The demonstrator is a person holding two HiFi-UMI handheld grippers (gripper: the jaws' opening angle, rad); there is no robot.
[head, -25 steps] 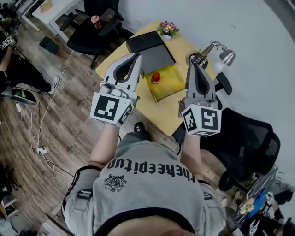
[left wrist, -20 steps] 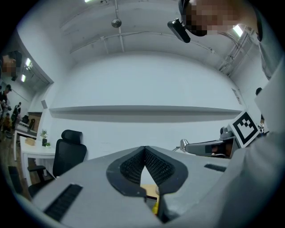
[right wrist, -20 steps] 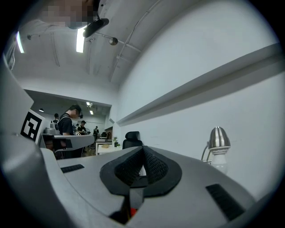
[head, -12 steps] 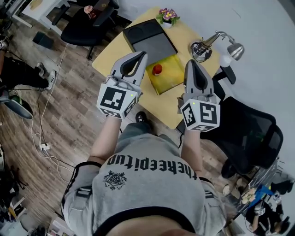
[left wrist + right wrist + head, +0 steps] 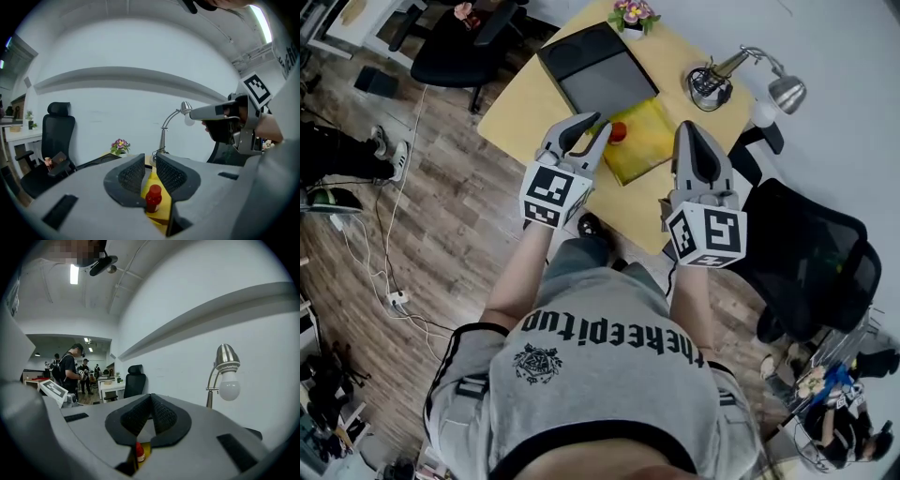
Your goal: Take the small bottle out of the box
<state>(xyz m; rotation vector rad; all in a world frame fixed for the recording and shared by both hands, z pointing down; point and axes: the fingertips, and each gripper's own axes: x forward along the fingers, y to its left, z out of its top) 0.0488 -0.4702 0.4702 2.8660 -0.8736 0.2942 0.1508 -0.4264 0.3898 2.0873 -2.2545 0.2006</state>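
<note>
A small red bottle (image 5: 619, 131) stands in a shallow yellow box (image 5: 645, 157) on the yellow table (image 5: 520, 117). My left gripper (image 5: 591, 126) hangs above the box's left edge, next to the bottle as the head view shows it. Its jaws have just been opening and stand a little apart with nothing between them. In the left gripper view the bottle (image 5: 153, 198) shows through the gap of the left gripper (image 5: 150, 159), farther off over the box (image 5: 159, 218). My right gripper (image 5: 690, 129) is shut and empty at the box's right side. The right gripper view shows the bottle (image 5: 139, 452) below the right gripper (image 5: 151, 397).
A black flat case (image 5: 598, 77) lies behind the box, with a flower pot (image 5: 630, 13) at the far corner. A desk lamp (image 5: 783, 92) and a wire cup (image 5: 710, 82) stand at the right. Black chairs (image 5: 811, 267) flank the table. People stand far off (image 5: 70, 369).
Both grippers have sunk toward the table, the left one farther, so its tips now sit beside the bottle. The left jaws have parted from shut. The right jaws stayed shut.
</note>
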